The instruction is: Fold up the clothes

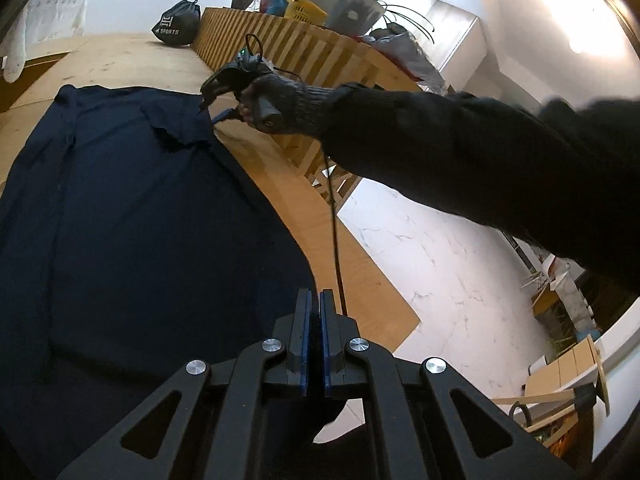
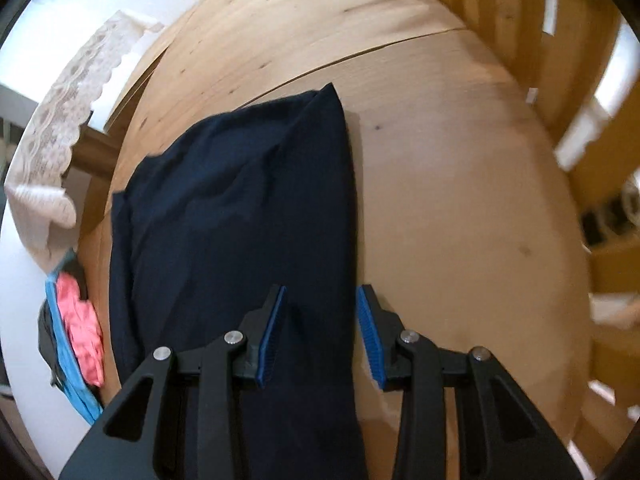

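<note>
The dark navy cloth garment [image 1: 132, 200] lies spread on the pale wooden tabletop [image 2: 460, 208]. The left gripper [image 1: 315, 304] is clamped on a fold of it at the near edge. The right gripper [image 2: 322, 300] stands part open astride the garment's right border, pads not pressing. A slatted wooden divider [image 1: 312, 52] lines the far side; bare wood lies to the right.

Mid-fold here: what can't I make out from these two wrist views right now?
- Left wrist view: navy garment runs off the lower left edge; left gripper hides its near hem.
- Right wrist view: right gripper covers the cloth edge; grip unclear.
- Right wrist view: slatted wooden furniture is motion-blurred.
</note>
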`<state>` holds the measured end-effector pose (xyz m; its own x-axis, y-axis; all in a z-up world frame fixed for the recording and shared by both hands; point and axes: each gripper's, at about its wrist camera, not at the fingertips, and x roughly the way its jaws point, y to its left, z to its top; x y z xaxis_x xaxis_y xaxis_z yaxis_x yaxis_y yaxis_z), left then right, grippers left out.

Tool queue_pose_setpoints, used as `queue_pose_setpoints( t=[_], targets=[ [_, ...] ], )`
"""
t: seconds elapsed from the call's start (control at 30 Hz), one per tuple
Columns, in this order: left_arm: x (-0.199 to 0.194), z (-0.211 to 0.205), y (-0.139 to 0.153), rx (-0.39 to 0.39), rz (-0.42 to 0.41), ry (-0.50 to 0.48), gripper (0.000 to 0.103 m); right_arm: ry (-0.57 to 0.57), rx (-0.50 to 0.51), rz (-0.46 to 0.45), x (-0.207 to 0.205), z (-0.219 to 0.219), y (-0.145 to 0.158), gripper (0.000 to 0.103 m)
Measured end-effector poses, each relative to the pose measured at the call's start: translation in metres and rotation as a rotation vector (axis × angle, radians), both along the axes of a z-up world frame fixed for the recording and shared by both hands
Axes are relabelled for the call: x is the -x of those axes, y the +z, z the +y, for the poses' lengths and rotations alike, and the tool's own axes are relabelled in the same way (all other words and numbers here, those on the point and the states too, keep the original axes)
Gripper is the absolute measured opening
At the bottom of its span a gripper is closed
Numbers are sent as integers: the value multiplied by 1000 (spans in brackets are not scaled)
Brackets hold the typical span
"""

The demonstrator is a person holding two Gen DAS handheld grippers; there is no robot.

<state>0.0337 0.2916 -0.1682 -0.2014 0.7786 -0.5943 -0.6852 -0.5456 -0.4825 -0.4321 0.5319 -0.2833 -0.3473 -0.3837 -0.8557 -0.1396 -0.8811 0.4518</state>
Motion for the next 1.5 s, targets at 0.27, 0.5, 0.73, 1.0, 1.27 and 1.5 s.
queue_pose_setpoints(
  t=[0.27,0.5,0.73,1.0,1.27,1.5],
  targets=[
    [10,-28,-14,-29,-62,107,4,107,-135,-55,27,-33,8,6],
    [6,-67,-16,-61,-90,197,4,46,-108,7,21,-54,67,6],
    [-2,-127,-23,-40,-108,314,4,93,-155,43,26,-128,98,6],
    [5,-152,-68,9,-227,376,4,197,-168,-15,40,-206,50,7],
    [-1,-167,-68,-61,-248,400,4,184,-64,-8,34,-202,55,15],
    [12,-189,-81,-66,-314,475,4,235,-76,77,-51,-164,110,29]
  ],
)
